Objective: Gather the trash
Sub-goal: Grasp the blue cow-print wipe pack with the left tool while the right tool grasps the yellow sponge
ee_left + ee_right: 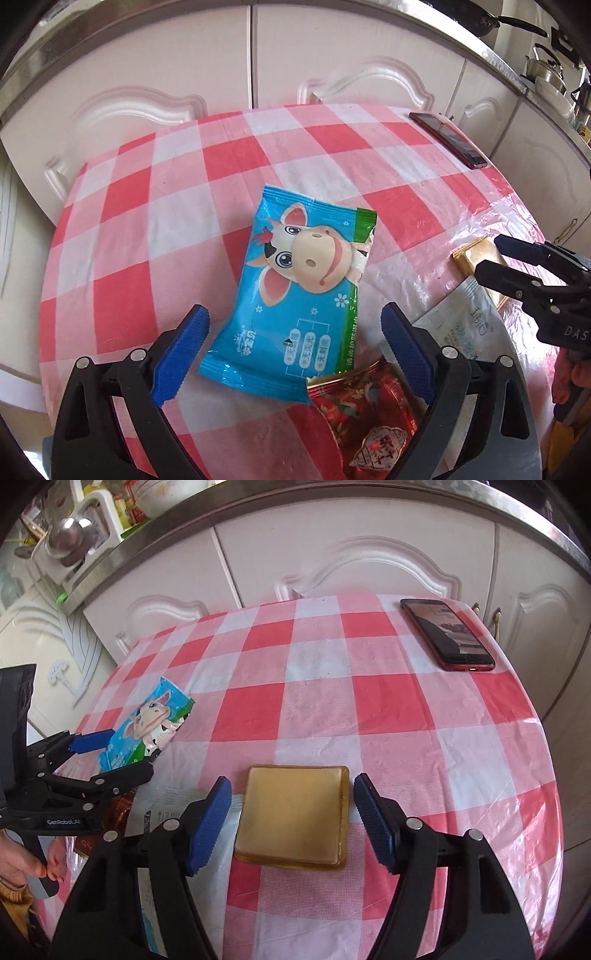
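Note:
A blue wrapper with a cartoon cow [303, 284] lies on the red-and-white checked tablecloth [221, 155]. My left gripper [293, 325] is open, its blue pads either side of the wrapper's lower half. A red foil wrapper [365, 413] lies under its right finger, and a white sachet [461, 325] sits beside it. A flat gold packet [295, 812] lies between the open pads of my right gripper [291, 801]. The right gripper also shows in the left wrist view [491, 254], over the gold packet [472, 254]. The left gripper [114, 749] and the cow wrapper [147, 723] show at the left of the right wrist view.
A red-edged phone [447, 633] lies at the table's far right corner; it also shows in the left wrist view [447, 138]. White cabinet doors [351, 561] stand right behind the table. The counter above holds pots [546, 70] and jars.

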Motion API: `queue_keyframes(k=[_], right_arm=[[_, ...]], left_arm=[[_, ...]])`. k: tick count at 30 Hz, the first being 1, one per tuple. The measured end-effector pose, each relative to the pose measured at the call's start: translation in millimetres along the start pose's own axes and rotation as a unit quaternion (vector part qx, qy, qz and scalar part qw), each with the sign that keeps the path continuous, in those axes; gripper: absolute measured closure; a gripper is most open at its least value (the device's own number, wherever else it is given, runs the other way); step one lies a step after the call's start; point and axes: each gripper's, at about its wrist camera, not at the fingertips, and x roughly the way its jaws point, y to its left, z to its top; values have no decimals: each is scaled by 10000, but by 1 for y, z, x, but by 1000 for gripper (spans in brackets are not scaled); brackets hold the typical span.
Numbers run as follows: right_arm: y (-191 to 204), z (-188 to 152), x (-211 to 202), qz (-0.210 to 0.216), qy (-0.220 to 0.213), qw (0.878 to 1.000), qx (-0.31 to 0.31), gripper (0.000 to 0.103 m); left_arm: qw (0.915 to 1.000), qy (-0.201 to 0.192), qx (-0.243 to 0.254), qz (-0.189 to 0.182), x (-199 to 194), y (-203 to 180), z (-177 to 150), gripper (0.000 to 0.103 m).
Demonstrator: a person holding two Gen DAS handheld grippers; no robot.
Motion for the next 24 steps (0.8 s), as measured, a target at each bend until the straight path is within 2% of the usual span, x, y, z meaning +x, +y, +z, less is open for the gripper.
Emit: queue_keyframes(k=[6,8,10,12,13,18,24], right_arm=[[12,-1,5,-373,36,9982,-466,33],[15,-1,6,-470,27,9970,-615,34],[15,-1,7,-540,4,9962,-682,37],[14,-1,7,-580,-39,9959,-700,41],[12,-1,6,-533,-58,9963,-674,42],[10,1,4,-432,-117,9970,-629,42],[-8,4,-2,142,-319,9993,-117,42]], left_arm=[[9999,-119,38,88,6,0,5,10],[9997,-166,93,178,6,-2,5,13],[9994,-245,139,212,5,-3,7,26],[9992,-304,119,223,4,-3,7,34],[9992,-327,111,221,3,-3,8,40],[9990,-396,15,214,1,-1,6,44],[9982,-489,-323,158,-6,8,1,47]])
